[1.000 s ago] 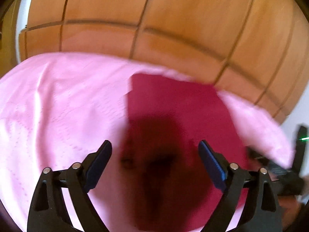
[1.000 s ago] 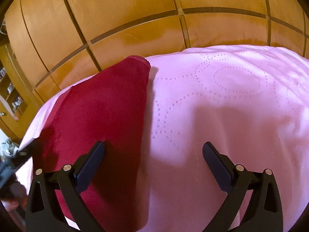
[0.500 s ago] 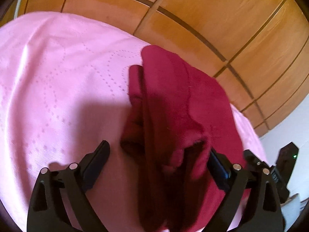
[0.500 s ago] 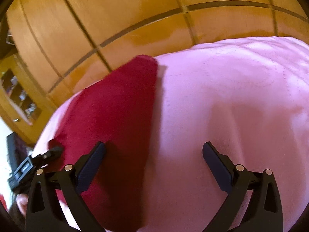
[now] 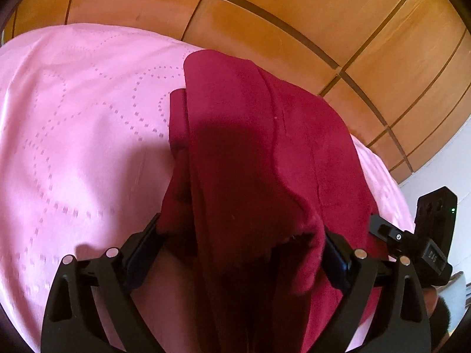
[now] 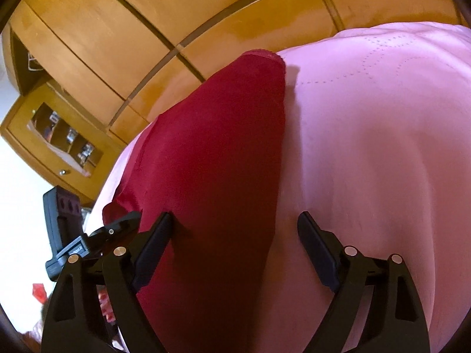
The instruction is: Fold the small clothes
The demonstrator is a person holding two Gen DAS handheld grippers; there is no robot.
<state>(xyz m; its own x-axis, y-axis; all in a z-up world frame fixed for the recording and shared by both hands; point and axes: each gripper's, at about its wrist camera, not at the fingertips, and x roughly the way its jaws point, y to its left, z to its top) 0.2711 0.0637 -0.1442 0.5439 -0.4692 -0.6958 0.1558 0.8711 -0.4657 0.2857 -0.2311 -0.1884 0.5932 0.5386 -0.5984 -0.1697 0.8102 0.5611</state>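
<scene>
Both tongs straddle the red garment (image 5: 253,158) lying on the pink bedspread (image 5: 82,135), left gripper (image 5: 238,250) and right gripper (image 6: 235,235) spread wide, gripping nothing, apparently placed to pinch its near edge for folding.

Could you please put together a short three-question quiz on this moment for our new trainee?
1. True or false: the red garment lies on a pink bedspread.
2. Which gripper has the garment's near end bunched up between its open fingers? A) the left gripper B) the right gripper
3. Fill in: behind the bed stands a panelled wall made of ____.

Key: 1 true. 2 A; in the left wrist view the cloth is rumpled between the fingers, while in the right wrist view its smooth edge runs between the open fingers and nothing is gripped. 3 wood.
</scene>
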